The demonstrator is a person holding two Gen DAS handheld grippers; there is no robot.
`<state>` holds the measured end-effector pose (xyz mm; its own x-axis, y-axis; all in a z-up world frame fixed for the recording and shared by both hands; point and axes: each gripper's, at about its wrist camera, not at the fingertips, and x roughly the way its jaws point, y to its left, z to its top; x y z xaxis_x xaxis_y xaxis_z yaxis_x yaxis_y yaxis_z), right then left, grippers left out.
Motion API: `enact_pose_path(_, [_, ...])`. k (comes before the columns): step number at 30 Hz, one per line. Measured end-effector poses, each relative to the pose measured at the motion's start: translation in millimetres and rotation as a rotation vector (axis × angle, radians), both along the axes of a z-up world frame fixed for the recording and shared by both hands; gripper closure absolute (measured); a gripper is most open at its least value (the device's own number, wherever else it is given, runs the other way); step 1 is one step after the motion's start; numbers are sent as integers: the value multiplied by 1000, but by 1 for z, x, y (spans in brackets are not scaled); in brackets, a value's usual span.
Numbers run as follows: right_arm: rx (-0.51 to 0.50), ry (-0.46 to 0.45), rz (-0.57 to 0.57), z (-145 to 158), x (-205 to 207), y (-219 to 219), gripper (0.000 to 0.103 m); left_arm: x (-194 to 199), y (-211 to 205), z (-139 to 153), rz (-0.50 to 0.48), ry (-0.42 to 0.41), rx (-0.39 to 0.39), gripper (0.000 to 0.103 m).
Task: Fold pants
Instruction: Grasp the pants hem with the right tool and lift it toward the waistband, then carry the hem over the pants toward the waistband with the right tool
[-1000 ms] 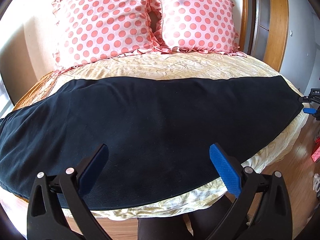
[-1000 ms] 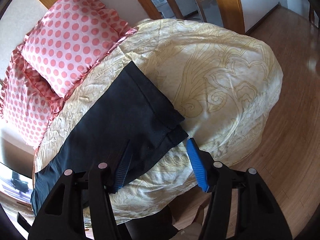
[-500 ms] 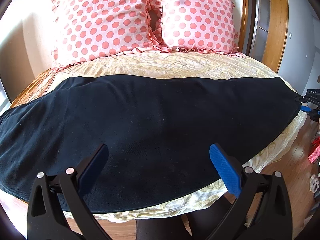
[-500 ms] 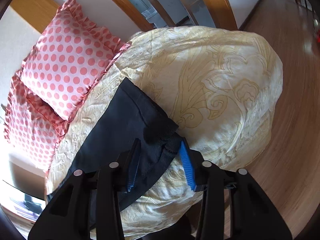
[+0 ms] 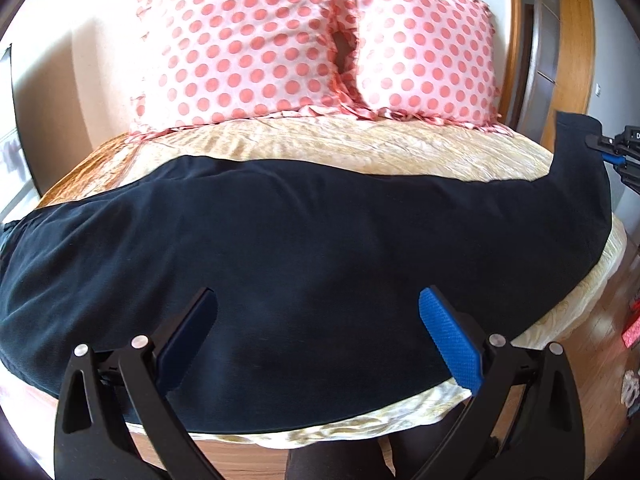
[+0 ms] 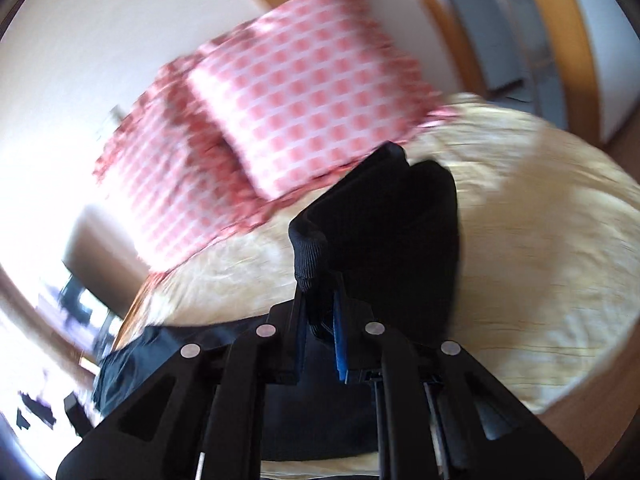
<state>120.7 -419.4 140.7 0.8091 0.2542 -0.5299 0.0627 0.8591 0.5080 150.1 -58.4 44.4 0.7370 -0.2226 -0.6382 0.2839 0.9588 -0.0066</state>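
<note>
The dark navy pants (image 5: pixel 300 248) lie stretched across the yellow bedspread (image 5: pixel 340 140), folded lengthwise. My left gripper (image 5: pixel 316 320) is open and empty, hovering over the middle of the pants near the bed's front edge. My right gripper (image 6: pixel 320 304) is shut on the leg-hem end of the pants (image 6: pixel 384 224) and holds it lifted off the bed. That lifted end and the right gripper (image 5: pixel 612 152) also show at the far right of the left wrist view. The right wrist view is motion-blurred.
Two pink polka-dot pillows (image 5: pixel 248 44) lean at the head of the bed. A wooden door frame (image 5: pixel 572 56) stands at the right. Wooden floor (image 5: pixel 600 340) lies beside the bed, with small items on it at the right edge.
My right gripper closed on the hem end of the pants and lifted it up off the bed. My left gripper stayed open over the middle.
</note>
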Motion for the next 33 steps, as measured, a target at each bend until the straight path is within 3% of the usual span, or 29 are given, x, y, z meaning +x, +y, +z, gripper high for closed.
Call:
enact_pose_path(6, [2,30,363,-6,49,134,91,4,40,9,117,-18,-29,2])
enact_pose_path(12, [-4,111,586,-35,70,235,91,2,76,11,211,-19,-36,2])
enact_pose_path(17, [-8,75,667,-27,68,275,91,-2,103,13,277,-26,-29,2])
enact_pose_path(21, [-105,112,735,-43,54,305,91,-4,120,13,316,-27,-40,2])
enact_pose_path(24, [-122,146,762,-59,42,310,91,-3,131,12,348,-23,-50,2])
enact_pose_path(27, [-139,117,769,-55,33,313,91,-1,138,12,369,-24,-55,2])
enact_pose_path(33, [-257,153,796,-74,30,329,90,0,144,13,391,-23,-60,2])
